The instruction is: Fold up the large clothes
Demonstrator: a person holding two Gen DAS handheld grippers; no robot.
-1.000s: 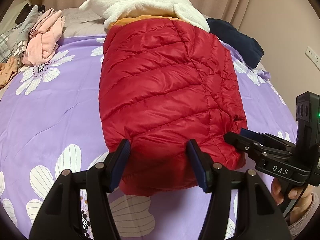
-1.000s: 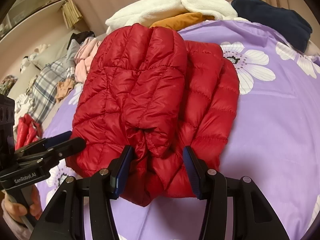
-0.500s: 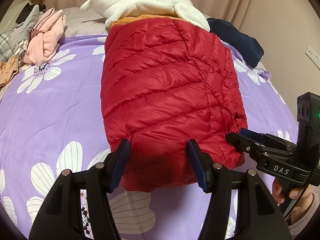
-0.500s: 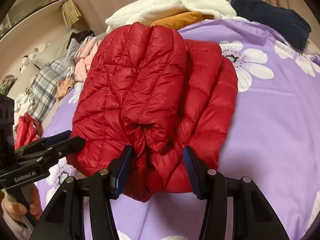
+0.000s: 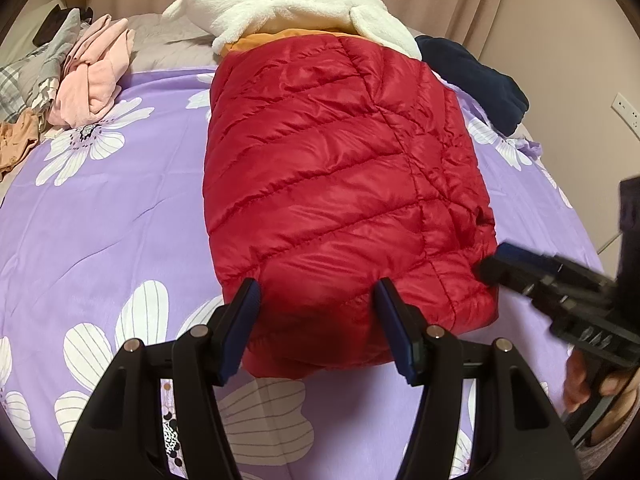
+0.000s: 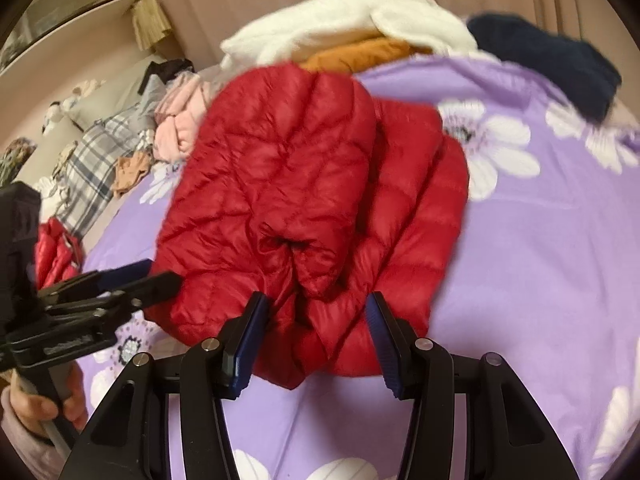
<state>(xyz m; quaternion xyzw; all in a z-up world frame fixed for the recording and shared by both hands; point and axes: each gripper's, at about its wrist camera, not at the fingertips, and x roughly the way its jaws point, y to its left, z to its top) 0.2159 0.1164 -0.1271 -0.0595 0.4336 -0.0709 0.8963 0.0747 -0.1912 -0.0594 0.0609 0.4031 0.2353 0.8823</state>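
A red quilted puffer jacket [image 5: 328, 168] lies folded into a thick bundle on the purple flowered bedspread [image 5: 100, 220]. My left gripper [image 5: 316, 296] stands half open over the bundle's near edge, and the smooth fabric shows between its blue pads [image 5: 244, 320] without being pinched. From the right wrist the jacket [image 6: 280, 184] shows a folded sleeve on top. My right gripper [image 6: 316, 304] is half open over the near folds. The left gripper [image 6: 160, 278] reaches the bundle's left edge, and the right gripper [image 5: 492, 264] touches its right corner.
A white fleece [image 5: 288, 4], an orange garment [image 5: 272, 38] and a navy garment [image 5: 476, 76] lie behind the jacket. Pink clothes [image 5: 96, 76] and a plaid piece [image 6: 96, 152] are heaped at the left. Another red quilted item [image 6: 56, 248] lies beyond the bed's left side.
In both views the jacket's near edge sits slightly farther from the fingers. The right gripper has edged a little away from the right corner, and its view is now blurred.
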